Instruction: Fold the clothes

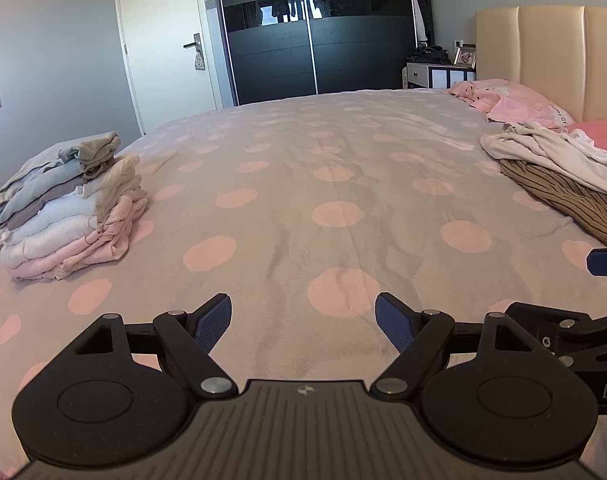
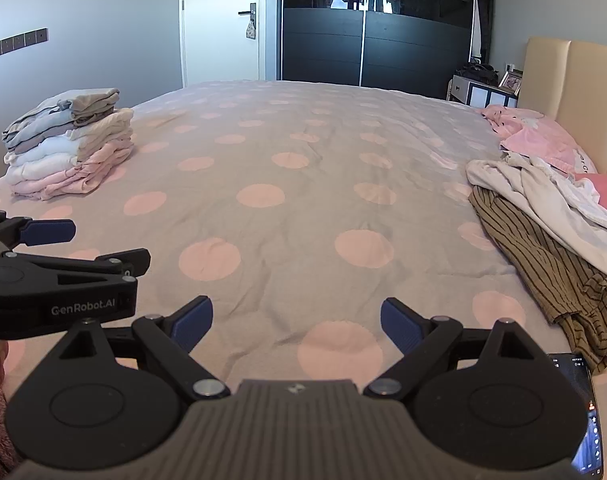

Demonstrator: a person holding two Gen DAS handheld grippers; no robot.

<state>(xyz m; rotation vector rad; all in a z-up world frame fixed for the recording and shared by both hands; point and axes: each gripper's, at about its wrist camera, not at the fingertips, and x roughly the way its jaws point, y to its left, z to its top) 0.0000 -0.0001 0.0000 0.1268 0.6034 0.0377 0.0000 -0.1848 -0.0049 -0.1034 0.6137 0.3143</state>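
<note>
Jaws on both tools stand wide apart with nothing between them: the left gripper (image 1: pixel 303 322) and the right gripper (image 2: pixel 296 325) hang side by side above the bed (image 2: pixel 303 184), tilted down at bare dotted cover. Ahead and to the left of the jaws, well apart from them, a stack of folded clothes (image 1: pixel 69 210) sits near the bed's edge. Ahead and to the right, a loose heap of unfolded clothes (image 2: pixel 543 216), white over brown stripes, lies below the pink pillows (image 2: pixel 539 140), and a phone (image 2: pixel 583 412) lies just beside the right gripper's right arm.
</note>
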